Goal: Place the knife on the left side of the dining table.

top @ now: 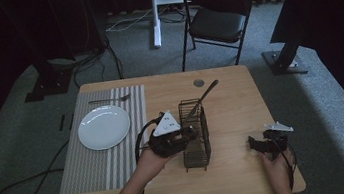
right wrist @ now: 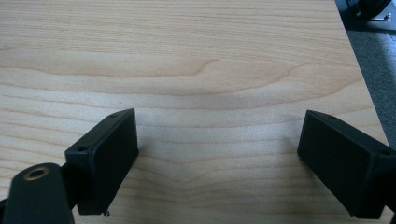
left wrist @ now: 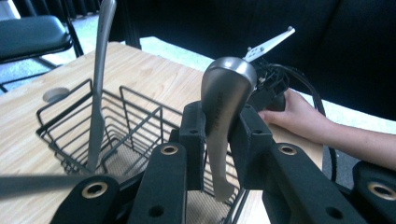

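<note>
The left gripper (left wrist: 219, 140) has its two black jaws squeezed tight on the handle of a shiny metal spoon or knife (left wrist: 223, 107); I cannot tell which, because its other end points down and is hidden. It is held upright over the black wire basket (top: 195, 135), at the basket's left side near the middle of the table (top: 231, 99). I think it is hard, stiff, smooth and a bit slippery, not heavy, so the flat part of the handle is the best spot to pinch. One more piece of cutlery, a long handle (top: 202, 98), already leans in the basket. I count one basket, one white plate (top: 104, 127) on one striped mat (top: 93, 163), and one fork (top: 109, 100) lying behind the plate. The right gripper (right wrist: 219, 158) has its jaws wide apart with nothing between them, low over bare wood near the right edge. One chair (top: 217, 18) stands behind the table.
</note>
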